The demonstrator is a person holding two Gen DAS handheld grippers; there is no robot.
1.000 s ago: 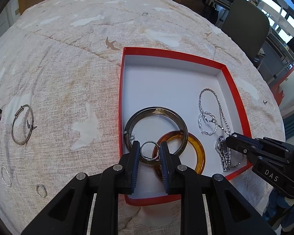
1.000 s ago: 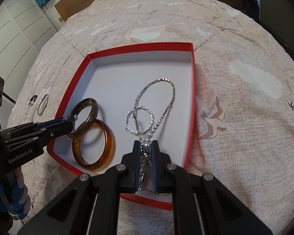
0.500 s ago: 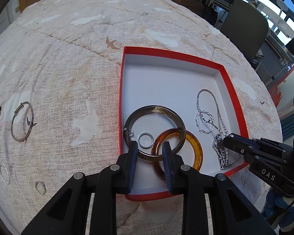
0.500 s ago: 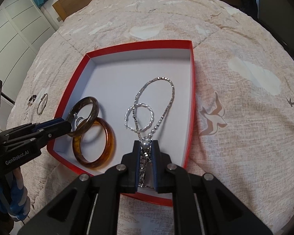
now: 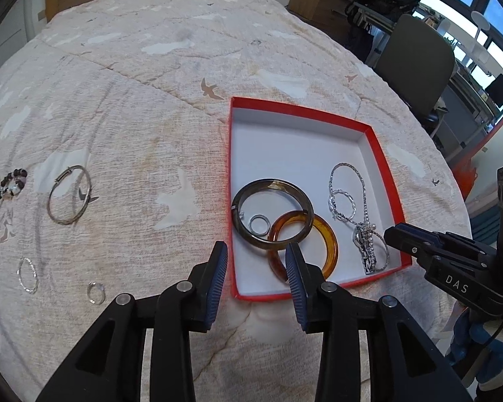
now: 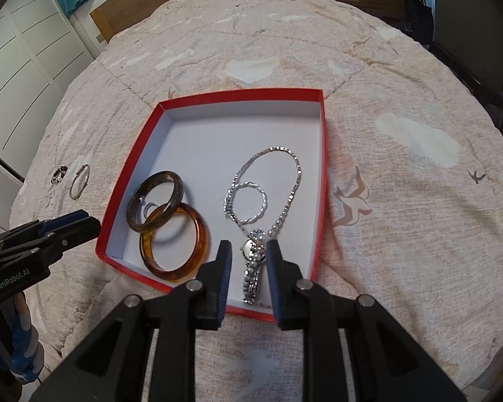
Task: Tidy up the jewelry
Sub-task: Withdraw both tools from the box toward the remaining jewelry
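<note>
A red box (image 5: 298,109) with a white floor lies on the bed. In it are a dark bangle (image 5: 271,182), an amber bangle (image 5: 332,244), a small silver ring (image 5: 259,225) inside the dark bangle, a silver chain (image 5: 347,167), a twisted hoop (image 5: 342,202) and a beaded watch (image 5: 365,248). My left gripper (image 5: 255,254) hangs over the box's near left corner, its jaws opening with nothing between them. My right gripper (image 6: 249,251) hovers over the watch (image 6: 251,268). Its jaws are opening, and the watch lies loose between the pads.
Left of the box on the quilt lie a silver bangle (image 5: 69,194), a beaded bracelet (image 5: 11,184), a thin hoop (image 5: 26,274) and a small ring (image 5: 95,292). A wooden headboard is at the far end, and a chair and desks stand to the right.
My left gripper let the small silver ring drop inside the dark bangle, then drew back and up while widening. My right gripper's pads came off the watch, which now lies in the box.
</note>
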